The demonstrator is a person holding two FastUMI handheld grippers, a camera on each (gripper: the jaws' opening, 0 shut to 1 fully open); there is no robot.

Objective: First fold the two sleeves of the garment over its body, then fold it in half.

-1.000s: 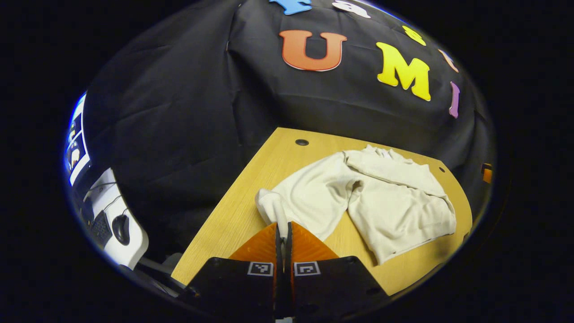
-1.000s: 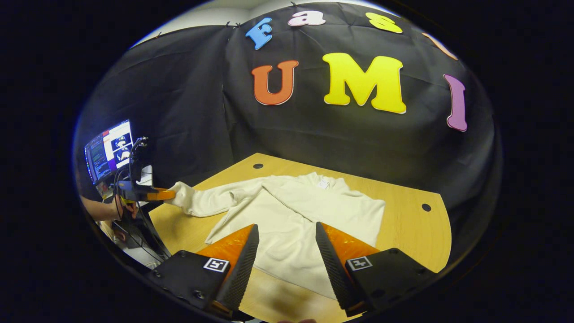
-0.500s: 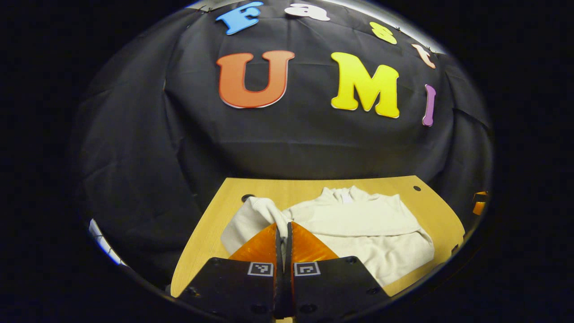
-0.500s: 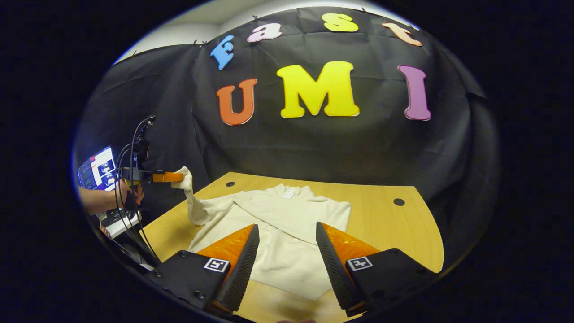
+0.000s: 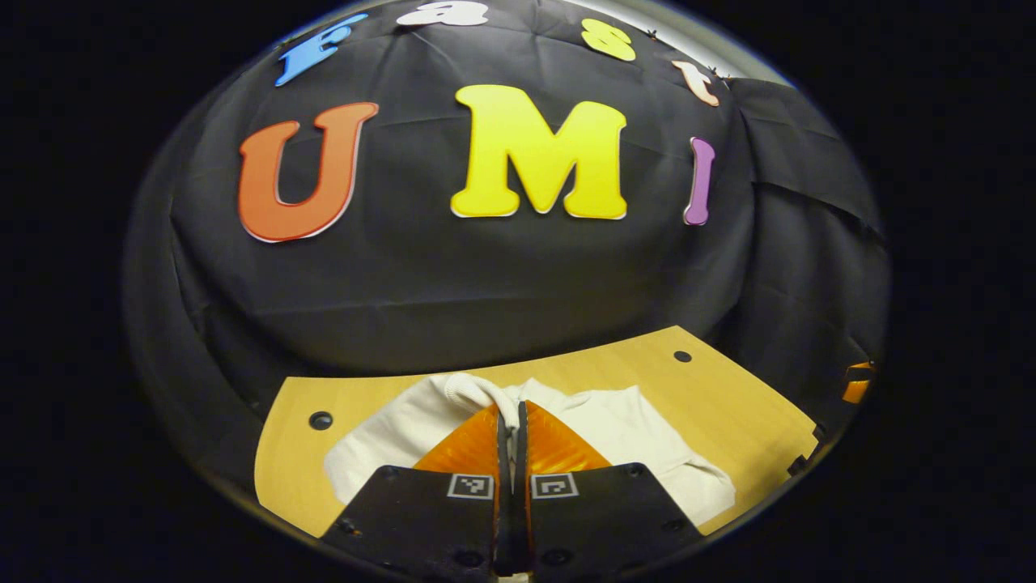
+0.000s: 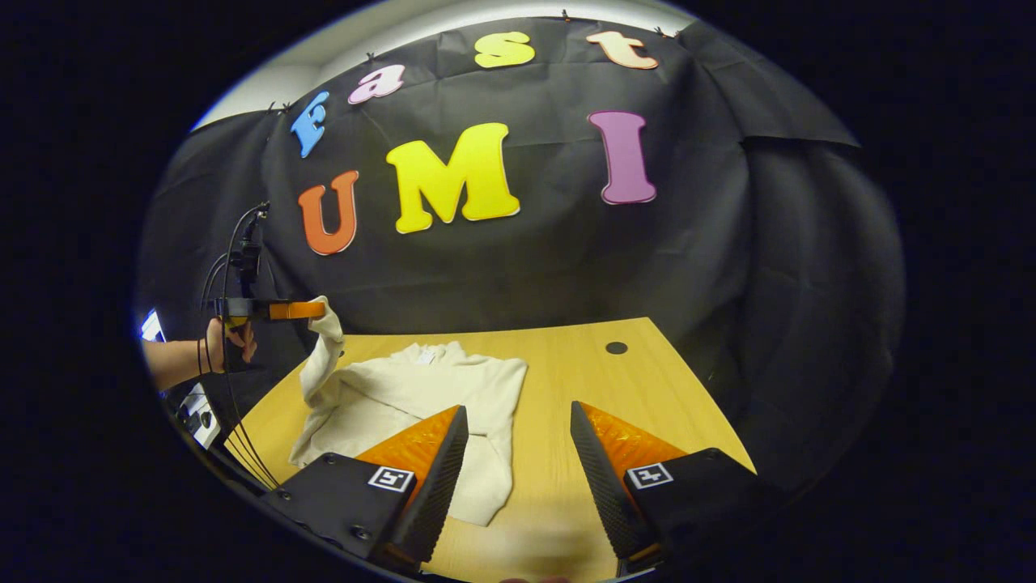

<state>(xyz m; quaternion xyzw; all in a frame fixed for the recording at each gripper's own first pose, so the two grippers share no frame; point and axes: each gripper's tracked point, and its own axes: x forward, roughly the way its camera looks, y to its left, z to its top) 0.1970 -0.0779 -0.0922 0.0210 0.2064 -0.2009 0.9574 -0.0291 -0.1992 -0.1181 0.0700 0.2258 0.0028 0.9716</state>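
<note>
A cream knitted long-sleeved garment (image 6: 421,405) lies on the light wooden worktop (image 6: 583,389) toward its left side, collar facing the black cloth wall. The left tool (image 5: 511,421) is clamped tight on the cuff of one sleeve (image 5: 477,390), its fingers pressed together with the fabric pinched between them. In the right gripper view that sleeve (image 6: 322,356) hangs lifted off the worktop from the left tool (image 6: 312,309), held by a hand (image 6: 231,336). The right tool (image 6: 518,437) hovers with its fingers spread wide apart, holding nothing, above the garment's right edge and bare worktop.
</note>
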